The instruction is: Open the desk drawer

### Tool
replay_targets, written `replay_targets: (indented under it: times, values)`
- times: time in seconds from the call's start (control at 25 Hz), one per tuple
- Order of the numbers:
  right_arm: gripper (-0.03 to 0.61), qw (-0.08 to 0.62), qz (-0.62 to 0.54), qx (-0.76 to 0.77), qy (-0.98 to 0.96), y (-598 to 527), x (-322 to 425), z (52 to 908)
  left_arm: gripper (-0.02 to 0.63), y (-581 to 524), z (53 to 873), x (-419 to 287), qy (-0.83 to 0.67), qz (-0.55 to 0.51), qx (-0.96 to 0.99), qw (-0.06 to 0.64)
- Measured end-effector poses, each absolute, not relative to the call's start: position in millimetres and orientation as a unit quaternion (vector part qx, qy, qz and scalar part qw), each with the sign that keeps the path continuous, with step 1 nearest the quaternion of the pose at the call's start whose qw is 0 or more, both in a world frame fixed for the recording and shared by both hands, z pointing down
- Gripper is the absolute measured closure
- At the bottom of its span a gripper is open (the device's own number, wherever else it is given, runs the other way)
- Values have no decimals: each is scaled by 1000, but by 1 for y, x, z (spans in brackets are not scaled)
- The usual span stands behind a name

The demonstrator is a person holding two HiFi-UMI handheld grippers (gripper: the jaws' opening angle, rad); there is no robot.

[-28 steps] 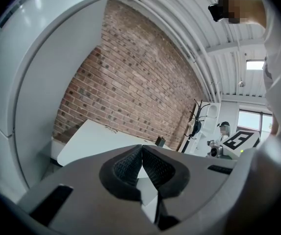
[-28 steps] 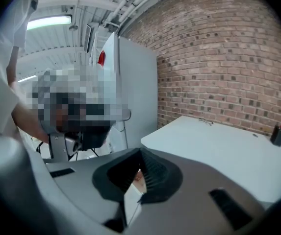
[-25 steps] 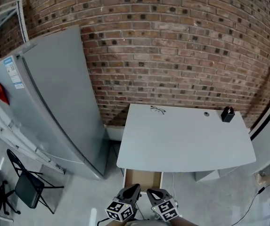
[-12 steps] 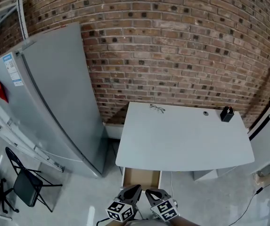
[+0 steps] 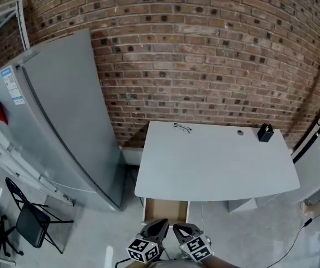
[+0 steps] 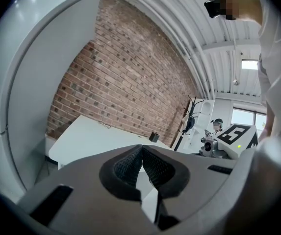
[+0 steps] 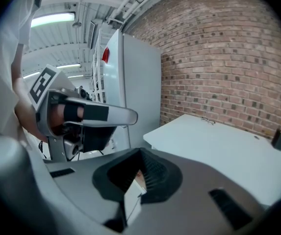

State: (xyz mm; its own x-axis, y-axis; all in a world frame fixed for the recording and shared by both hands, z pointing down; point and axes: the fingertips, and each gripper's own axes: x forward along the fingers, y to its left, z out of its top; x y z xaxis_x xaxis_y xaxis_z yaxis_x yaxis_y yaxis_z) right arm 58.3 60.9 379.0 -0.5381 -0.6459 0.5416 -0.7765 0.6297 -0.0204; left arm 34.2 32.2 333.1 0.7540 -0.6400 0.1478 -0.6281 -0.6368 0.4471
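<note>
Head view: drawer [image 5: 166,210] stays open under desk [image 5: 215,166], nothing moved.

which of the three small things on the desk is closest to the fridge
The eyeglasses, at the back edge of the desk on the fridge side; the round thing and the black box lie farther from it.

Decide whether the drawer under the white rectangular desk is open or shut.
Open: the head view shows the drawer, brown inside, sticking out past the white desk's front edge.
</note>
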Motion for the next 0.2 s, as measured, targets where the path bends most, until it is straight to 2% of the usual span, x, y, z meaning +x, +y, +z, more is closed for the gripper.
replay_targets:
  times: [0.2]
  values:
    - [563, 251, 130, 410, -867, 65, 59, 379, 606, 34, 335, 36, -350, -11, 904, 243]
